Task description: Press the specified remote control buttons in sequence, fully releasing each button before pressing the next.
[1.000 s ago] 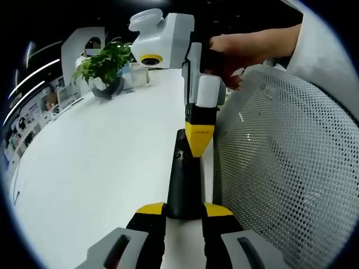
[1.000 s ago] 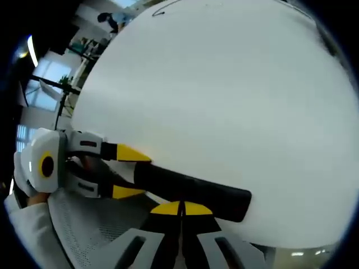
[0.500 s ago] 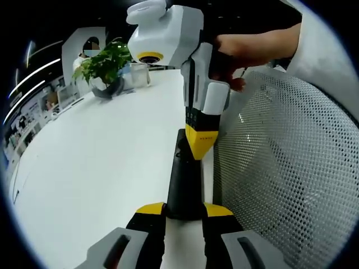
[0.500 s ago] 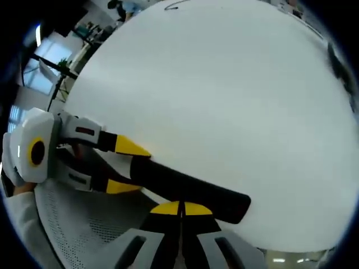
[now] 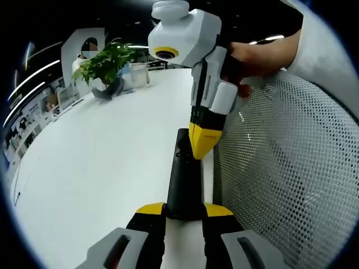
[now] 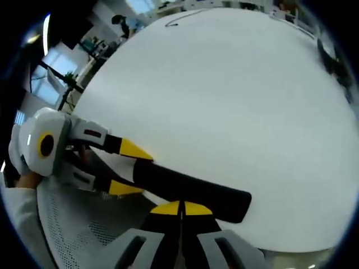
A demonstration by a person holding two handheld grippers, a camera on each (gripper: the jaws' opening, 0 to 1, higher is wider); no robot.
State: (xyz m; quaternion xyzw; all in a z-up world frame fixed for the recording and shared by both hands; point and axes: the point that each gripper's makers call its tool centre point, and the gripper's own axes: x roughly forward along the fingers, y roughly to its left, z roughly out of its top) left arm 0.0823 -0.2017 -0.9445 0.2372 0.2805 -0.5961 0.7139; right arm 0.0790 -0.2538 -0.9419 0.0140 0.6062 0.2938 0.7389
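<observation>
A long black remote control [image 5: 184, 179] lies on the white table [image 5: 101, 157] along its edge. My left gripper [image 5: 183, 210] is shut on the remote's near end, yellow tips on either side. My right gripper [image 5: 202, 144] comes down from the upper right, held by a hand [image 5: 252, 53], with its yellow tips shut together and touching the remote's far half. In the right gripper view, my right gripper [image 6: 180, 208] rests its closed tips on the remote [image 6: 190, 188], while the left gripper [image 6: 126, 170] clamps the remote's end from the left.
A white mesh chair back [image 5: 280, 168] stands right against the table edge beside the remote. A potted plant [image 5: 106, 67] and a clear container sit at the table's far end. Small dark objects [image 6: 334, 61] lie near the far right rim of the table [image 6: 224, 101].
My right gripper's body has tilted and swung to the right while its tips stay on the remote. The left gripper and the remote have not moved.
</observation>
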